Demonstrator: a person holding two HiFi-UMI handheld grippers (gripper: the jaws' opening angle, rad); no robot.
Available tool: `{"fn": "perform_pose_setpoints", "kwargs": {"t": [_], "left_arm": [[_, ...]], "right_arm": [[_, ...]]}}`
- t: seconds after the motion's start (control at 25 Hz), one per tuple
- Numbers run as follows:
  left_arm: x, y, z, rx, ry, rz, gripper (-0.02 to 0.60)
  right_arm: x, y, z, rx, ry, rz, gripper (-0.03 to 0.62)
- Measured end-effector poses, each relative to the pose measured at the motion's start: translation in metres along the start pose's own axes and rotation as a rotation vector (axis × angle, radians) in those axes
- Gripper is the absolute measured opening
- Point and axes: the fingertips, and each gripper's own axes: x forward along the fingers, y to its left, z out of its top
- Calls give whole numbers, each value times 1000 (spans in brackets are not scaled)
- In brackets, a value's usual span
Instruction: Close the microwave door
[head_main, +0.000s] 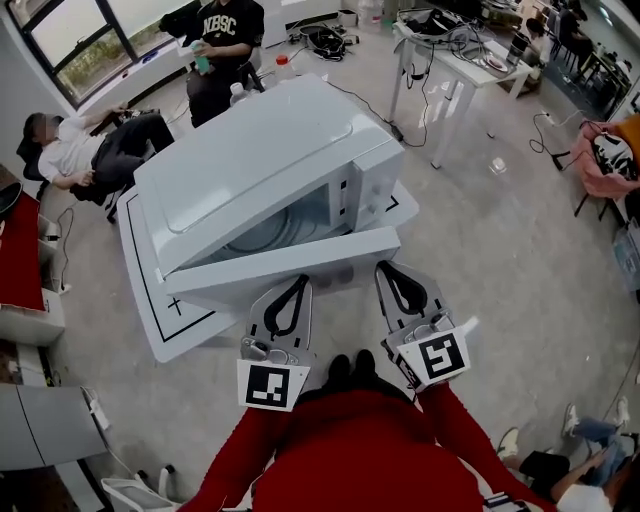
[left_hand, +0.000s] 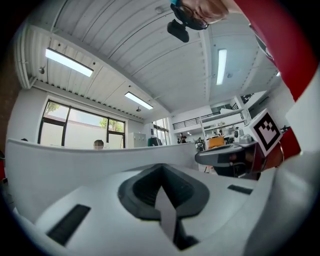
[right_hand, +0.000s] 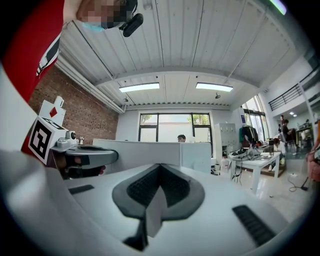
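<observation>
A white microwave (head_main: 262, 160) stands on a low white table (head_main: 160, 320). Its drop-down door (head_main: 290, 265) hangs partly open and tilts toward me, with the dark cavity (head_main: 275, 228) showing above it. My left gripper (head_main: 297, 284) is shut, its tip against the door's front face, left of centre. My right gripper (head_main: 392, 270) is shut too and touches the door near its right end. In the left gripper view the door's white edge (left_hand: 100, 155) fills the space ahead, and the right gripper (left_hand: 225, 157) shows beside it. The right gripper view shows the door (right_hand: 145, 152) and the left gripper (right_hand: 85, 157).
Behind the table a seated person (head_main: 90, 150) leans back at the left and another person (head_main: 225, 40) stands by the window. Bottles (head_main: 283, 66) sit behind the microwave. A white desk (head_main: 450, 60) with cables is at the back right. Grey floor surrounds the table.
</observation>
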Motion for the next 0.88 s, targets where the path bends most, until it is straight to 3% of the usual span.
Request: {"fn": "perform_pose_setpoints", "kwargs": {"t": [0.16,0.32,0.6,0.88], "left_arm": [[11,14,-3,3,15,41,8],[18,29,-13,78,55,55,8],[35,48,-17,21,62,112,8],[35,49,-16,35,75,117,8]], "right_arm": [[25,-2,0,-10,5,57,11],[49,-7,-4,23,4,74,11],[85,-17,-8,64,-3,82,11],[99,-17,0,94,-20,105,11]]}}
